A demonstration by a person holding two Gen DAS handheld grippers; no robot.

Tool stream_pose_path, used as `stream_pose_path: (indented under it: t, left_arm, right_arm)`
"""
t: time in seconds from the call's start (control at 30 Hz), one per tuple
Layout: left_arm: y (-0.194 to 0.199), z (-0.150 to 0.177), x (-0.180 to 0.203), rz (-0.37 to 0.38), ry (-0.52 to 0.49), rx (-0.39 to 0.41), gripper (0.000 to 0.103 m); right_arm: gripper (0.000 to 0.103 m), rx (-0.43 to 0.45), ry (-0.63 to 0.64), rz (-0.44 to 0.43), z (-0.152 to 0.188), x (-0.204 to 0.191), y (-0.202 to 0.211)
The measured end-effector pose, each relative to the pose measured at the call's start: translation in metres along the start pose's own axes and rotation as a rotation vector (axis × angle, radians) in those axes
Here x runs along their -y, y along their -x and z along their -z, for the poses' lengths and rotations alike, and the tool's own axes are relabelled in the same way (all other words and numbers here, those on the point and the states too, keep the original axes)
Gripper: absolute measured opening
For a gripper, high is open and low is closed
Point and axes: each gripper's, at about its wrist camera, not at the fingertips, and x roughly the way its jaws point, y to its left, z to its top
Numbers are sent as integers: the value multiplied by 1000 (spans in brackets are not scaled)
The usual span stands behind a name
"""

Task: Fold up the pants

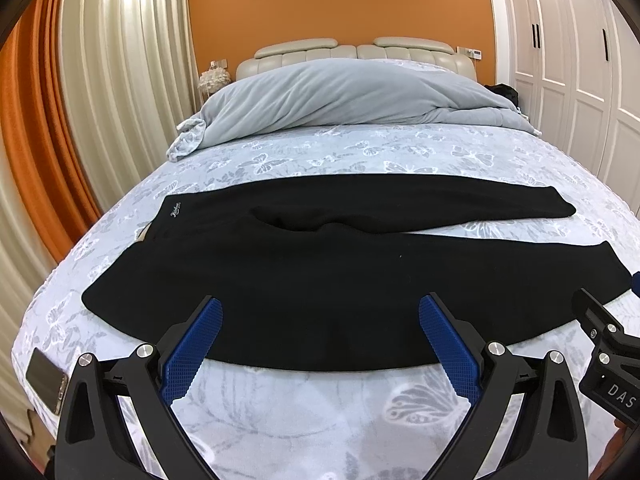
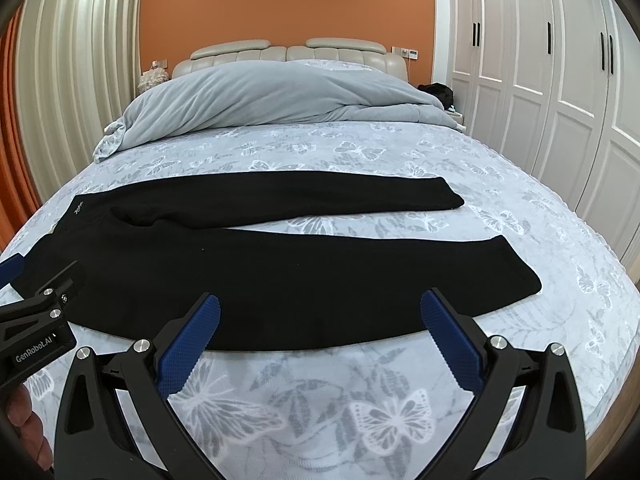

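Black pants (image 1: pixel 312 280) lie flat across the bed, waistband at the left, two legs spread apart toward the right. They also show in the right wrist view (image 2: pixel 280 280). My left gripper (image 1: pixel 320 312) is open and empty, hovering at the near edge of the pants by the hip and thigh. My right gripper (image 2: pixel 320 308) is open and empty at the near edge of the near leg. Each gripper shows at the edge of the other's view, the right gripper (image 1: pixel 608 344) and the left gripper (image 2: pixel 40 320).
The bed has a pale butterfly-print sheet (image 1: pixel 320 412). A grey duvet (image 1: pixel 344 96) is heaped by the headboard. A phone (image 1: pixel 46 384) lies at the bed's near left corner. Curtains hang at the left, a white wardrobe (image 2: pixel 540 60) stands at the right.
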Motion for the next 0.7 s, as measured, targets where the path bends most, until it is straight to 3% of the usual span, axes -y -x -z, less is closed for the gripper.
stream_pose_path:
  t: [0.1,0.17,0.27,0.37,0.43,0.6,0.7]
  left_arm:
    - [-7,-1,-2,32,-1,-26,97]
    - [-14,-4,-10,97,23,-57,97]
    - [-33,-16,-39,224,121,-142,97]
    - [-63,-37,-79,294,223,-209,97]
    - [-88,-54,-109,287,295,-230,97]
    - [-178,-97,-201,123,429,-269,97]
    - [-237,-114,-247,75,511,-306,97]
  right_arm:
    - [98,-53,-22,-48,-1,7,-13]
    - [98,-95,-53,-96,-3,18,-23]
    - [98,-184,-97,-167,-19,44,-44]
    - [98,-261,-111,-193,-42,82,-79]
    - [98,-297,-115,-184,-57,110,-112]
    - [98,-289,-153,-109,-101,185,-207]
    - [98,-279,-215,-72,-125,220,-256]
